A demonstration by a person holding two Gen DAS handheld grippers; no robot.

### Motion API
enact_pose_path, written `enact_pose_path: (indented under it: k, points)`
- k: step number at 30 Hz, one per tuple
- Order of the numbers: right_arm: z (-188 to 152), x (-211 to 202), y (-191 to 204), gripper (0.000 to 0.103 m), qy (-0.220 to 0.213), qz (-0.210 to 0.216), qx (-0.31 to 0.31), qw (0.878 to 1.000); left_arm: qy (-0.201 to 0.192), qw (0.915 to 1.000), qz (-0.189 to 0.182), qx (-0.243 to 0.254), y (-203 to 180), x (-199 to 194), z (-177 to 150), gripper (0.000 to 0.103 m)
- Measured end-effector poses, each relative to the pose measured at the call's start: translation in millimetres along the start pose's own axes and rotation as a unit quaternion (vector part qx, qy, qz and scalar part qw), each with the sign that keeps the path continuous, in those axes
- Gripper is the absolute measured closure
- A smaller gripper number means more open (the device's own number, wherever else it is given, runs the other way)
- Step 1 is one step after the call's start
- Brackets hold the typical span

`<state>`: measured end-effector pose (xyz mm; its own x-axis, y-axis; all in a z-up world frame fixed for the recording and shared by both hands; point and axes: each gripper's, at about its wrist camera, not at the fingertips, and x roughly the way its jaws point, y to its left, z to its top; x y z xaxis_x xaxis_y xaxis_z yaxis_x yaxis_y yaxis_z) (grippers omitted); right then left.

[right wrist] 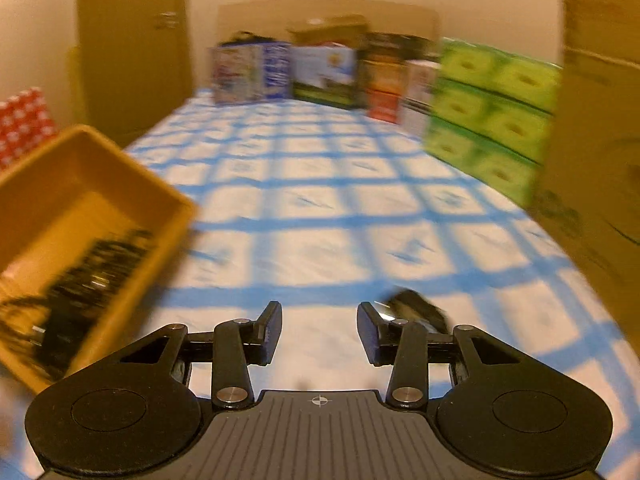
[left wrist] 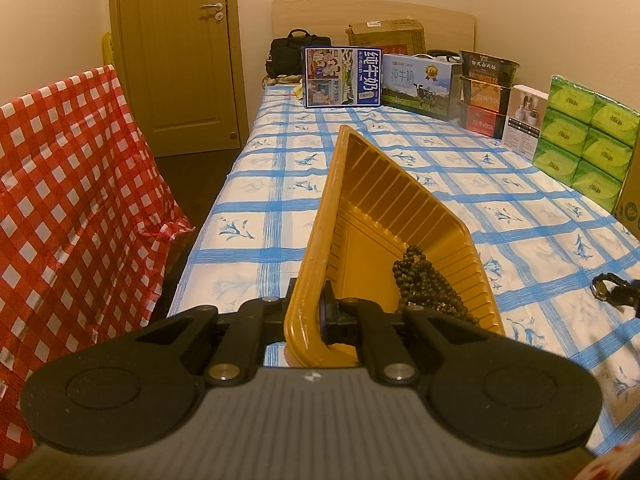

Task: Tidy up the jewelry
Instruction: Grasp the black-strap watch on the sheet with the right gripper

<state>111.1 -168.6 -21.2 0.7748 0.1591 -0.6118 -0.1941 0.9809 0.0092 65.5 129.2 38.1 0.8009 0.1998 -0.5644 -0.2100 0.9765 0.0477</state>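
Note:
My left gripper (left wrist: 310,316) is shut on the near rim of a yellow plastic tray (left wrist: 384,208), which it holds tilted above the bed. A heap of dark bead strings (left wrist: 428,284) lies in the tray's near right corner. Far right on the bedcover lies a dark watch (left wrist: 612,290). In the blurred right wrist view my right gripper (right wrist: 320,330) stands open with nothing between its fingers. The watch (right wrist: 416,312) lies just beyond its right finger. The tray (right wrist: 52,184) with the beads (right wrist: 92,272) shows at the left.
A blue-and-white checked cover (left wrist: 360,176) spreads over the bed. Milk cartons (left wrist: 340,76), noodle bowls (left wrist: 486,92), green tissue packs (left wrist: 584,140) and a cardboard box (right wrist: 600,120) line the far and right sides. A red checked cloth (left wrist: 68,200) hangs at the left, by a door (left wrist: 176,52).

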Motion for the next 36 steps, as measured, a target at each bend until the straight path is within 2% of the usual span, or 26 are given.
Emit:
enact_pose_path:
  k: [5, 8, 17, 25, 33, 36]
  points:
    - [-12.6, 3.3, -33.2, 0.061, 0.007, -0.047, -0.013, 0.999, 0.000, 1.0000, 0.000, -0.001, 0.0, 0.0, 0.0, 0.096]
    - [-13.6, 8.8, -46.2, 0.061, 0.010, -0.057, -0.022, 0.998, 0.000, 1.0000, 0.001, -0.001, 0.0, 0.1, -0.3, 0.096]
    - [-13.5, 35.7, -47.0, 0.061, 0.034, -0.045, -0.104, 0.993, 0.000, 1.0000, 0.000, 0.000, -0.4, 0.0, 0.2, 0.096]
    - [-10.6, 47.7, -50.1, 0.062, 0.040, -0.043, -0.131, 0.990, 0.000, 1.0000, 0.001, 0.000, -0.6, 0.2, 0.0, 0.096]
    - [-8.7, 54.4, -50.7, 0.084, 0.053, -0.036, -0.149, 0.987, 0.000, 1.0000, 0.001, 0.000, -0.8, 0.2, 0.0, 0.096]
    - [-8.4, 54.1, -49.2, 0.085, 0.055, -0.036, -0.149, 0.987, 0.000, 1.0000, 0.000, 0.000, -0.9, 0.2, 0.1, 0.096]
